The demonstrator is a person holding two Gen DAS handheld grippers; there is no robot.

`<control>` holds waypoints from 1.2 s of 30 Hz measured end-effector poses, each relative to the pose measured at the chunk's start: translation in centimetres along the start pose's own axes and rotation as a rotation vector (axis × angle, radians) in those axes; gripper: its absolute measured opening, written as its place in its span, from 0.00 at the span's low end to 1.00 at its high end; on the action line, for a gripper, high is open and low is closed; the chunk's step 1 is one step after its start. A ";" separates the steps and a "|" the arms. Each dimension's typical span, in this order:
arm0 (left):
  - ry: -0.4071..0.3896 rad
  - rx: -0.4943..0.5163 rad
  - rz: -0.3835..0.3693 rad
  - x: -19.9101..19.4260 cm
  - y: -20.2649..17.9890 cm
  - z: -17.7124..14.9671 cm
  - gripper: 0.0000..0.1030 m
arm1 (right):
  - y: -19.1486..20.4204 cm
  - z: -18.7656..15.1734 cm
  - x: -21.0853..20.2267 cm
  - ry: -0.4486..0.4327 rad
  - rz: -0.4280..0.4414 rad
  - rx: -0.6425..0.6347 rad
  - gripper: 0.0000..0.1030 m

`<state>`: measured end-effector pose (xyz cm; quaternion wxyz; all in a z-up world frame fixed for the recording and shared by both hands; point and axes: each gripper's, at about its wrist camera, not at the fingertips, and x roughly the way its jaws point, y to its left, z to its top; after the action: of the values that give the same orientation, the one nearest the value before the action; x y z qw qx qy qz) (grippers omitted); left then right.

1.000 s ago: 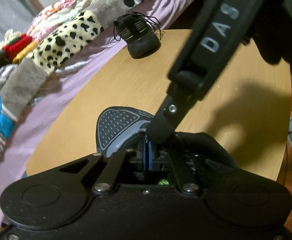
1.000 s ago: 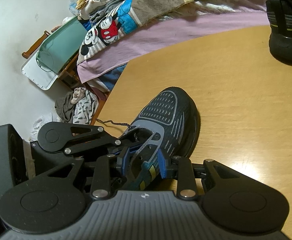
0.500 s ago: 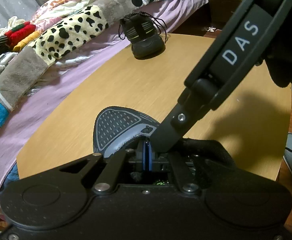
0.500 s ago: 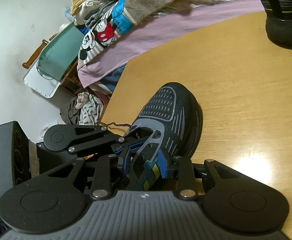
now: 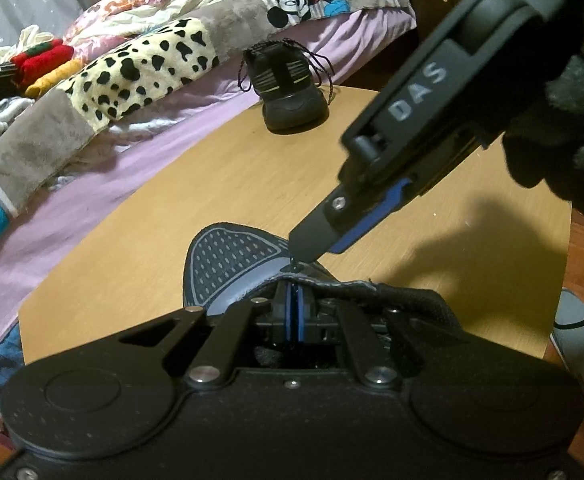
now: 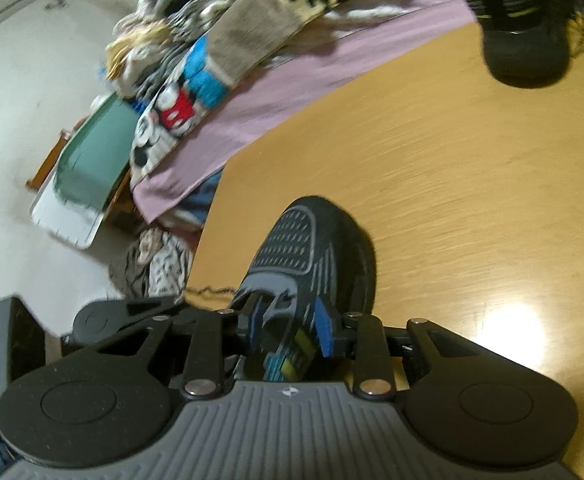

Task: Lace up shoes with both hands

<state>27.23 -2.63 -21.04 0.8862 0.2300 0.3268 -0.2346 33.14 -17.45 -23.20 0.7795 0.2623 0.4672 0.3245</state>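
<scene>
Two tools work our soft shoe (image 6: pixel 312 256) on the desk (image 6: pixel 452 160): left tool (image 5: pixel 293 312) pressed together, right tool (image 6: pixel 287 324) narrowing around the floppy tongue. We'd pinch the thin, limp lace (image 6: pixel 207 291) near its stiff tip.

The near mesh-toed sneaker (image 5: pixel 227 256) is dark navy with grey dotted panels and pale grey trim; its tongue label (image 6: pixel 292 360) shows yellow and turquoise. Beyond it on the tan wood-grain table (image 5: pixel 227 184) stands a black sneaker (image 5: pixel 289 88) with thin lime stripes. Left of the table, a lilac sheet (image 5: pixel 91 208) carries a leopard-spotted cream patch (image 5: pixel 139 68).
</scene>
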 end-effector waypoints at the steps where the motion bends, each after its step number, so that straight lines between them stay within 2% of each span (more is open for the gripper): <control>1: 0.001 0.004 0.002 0.0 -0.1 0.0 0.01 | 0.0 -0.1 0.2 -0.005 -0.003 0.004 0.26; 12: 0.002 0.020 0.009 0.0 -0.1 0.1 0.01 | 0.8 -0.2 1.7 -0.046 -0.046 -0.026 0.08; 14: 0.003 0.018 0.009 0.0 0.0 0.1 0.01 | 1.3 -0.2 1.7 -0.052 -0.058 -0.063 0.08; 15: 0.002 0.018 0.011 0.0 0.0 0.1 0.01 | 1.7 -0.3 1.7 -0.053 -0.062 -0.091 0.04; 18: 0.010 0.019 0.007 -0.1 0.1 0.0 0.02 | 2.5 -0.3 1.7 -0.058 -0.079 -0.136 0.03; 20: 0.026 0.022 0.000 -0.4 0.6 0.2 0.10 | 2.3 -0.1 1.5 -0.066 -0.076 -0.133 0.03; 21: 0.028 0.021 -0.003 -0.6 0.9 0.2 0.21 | 2.1 0.1 1.3 -0.073 -0.071 -0.125 0.03; 22: 0.027 0.017 -0.005 -1.0 1.3 0.2 0.27 | 2.0 0.2 1.1 -0.080 -0.068 -0.119 0.03; 23: 0.025 0.009 -0.007 -1.3 1.7 0.2 0.27 | 2.0 0.3 0.9 -0.085 -0.064 -0.113 0.03; 26: 0.010 -0.044 -0.028 -2.2 3.4 0.4 0.27 | 1.8 0.6 0.6 -0.098 -0.056 -0.104 0.03; 28: -0.020 -0.123 -0.028 -2.9 4.9 0.6 0.27 | 1.7 0.8 0.3 -0.106 -0.048 -0.094 0.03; 31: -0.055 -0.268 -0.087 -2.9 6.2 0.9 0.27 | 1.2 1.1 -0.2 -0.121 -0.028 -0.063 0.03; 34: -0.065 -0.335 -0.151 -2.2 5.6 1.5 0.27 | 0.5 1.4 -0.8 -0.130 0.003 -0.023 0.03; 36: -0.053 -0.330 -0.167 -1.5 4.7 1.8 0.27 | 0.1 1.5 -1.1 -0.135 0.021 -0.001 0.03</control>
<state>29.76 0.44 -17.62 0.8977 0.0476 0.3551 -0.2565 34.08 -18.36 -21.87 0.8059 0.2881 0.4105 0.3146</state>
